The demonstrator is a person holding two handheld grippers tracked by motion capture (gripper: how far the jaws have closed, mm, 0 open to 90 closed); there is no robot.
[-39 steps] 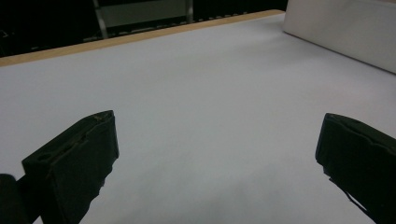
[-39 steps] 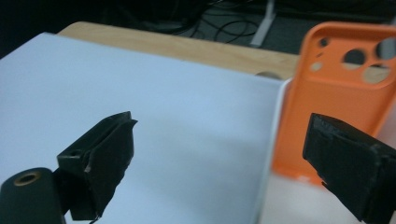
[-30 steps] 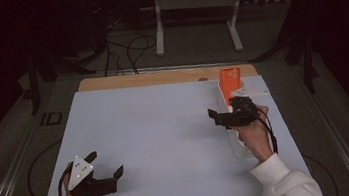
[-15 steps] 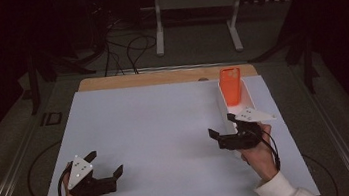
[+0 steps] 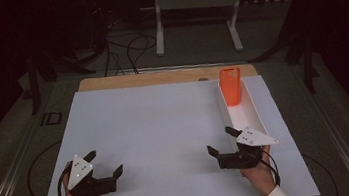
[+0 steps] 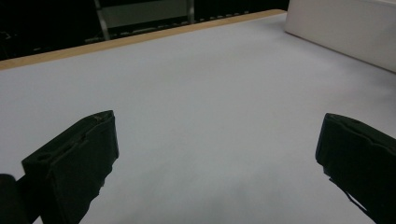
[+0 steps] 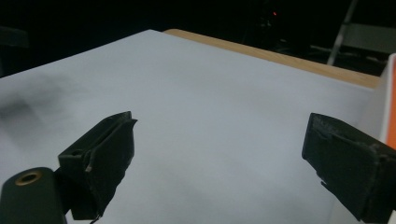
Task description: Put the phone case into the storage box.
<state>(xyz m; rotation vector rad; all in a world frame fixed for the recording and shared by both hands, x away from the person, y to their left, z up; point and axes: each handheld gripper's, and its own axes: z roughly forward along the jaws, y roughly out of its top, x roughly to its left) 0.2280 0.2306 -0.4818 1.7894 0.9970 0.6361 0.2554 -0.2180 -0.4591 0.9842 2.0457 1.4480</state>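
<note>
An orange phone case (image 5: 231,86) leans upright at the far end of a long white tray (image 5: 251,114) on the right side of the white table (image 5: 156,130). My right gripper (image 5: 223,141) rests near the table's front, just left of the tray's near end, open and holding nothing; its jaws stand wide apart in the right gripper view (image 7: 219,158). My left gripper (image 5: 104,163) sits at the front left, open and holding nothing. In the left gripper view (image 6: 219,154) bare white table lies between its jaws, with the tray's side wall (image 6: 345,28) far off.
A wooden strip (image 5: 160,77) runs along the table's far edge. Beyond it stand a white metal stand (image 5: 197,14) and loose cables (image 5: 126,48) on the dark floor. Rails (image 5: 6,179) flank the table on both sides.
My right gripper has drawn back from over the tray toward the table's near edge, leaving the orange case in the tray. The left gripper has stayed put.
</note>
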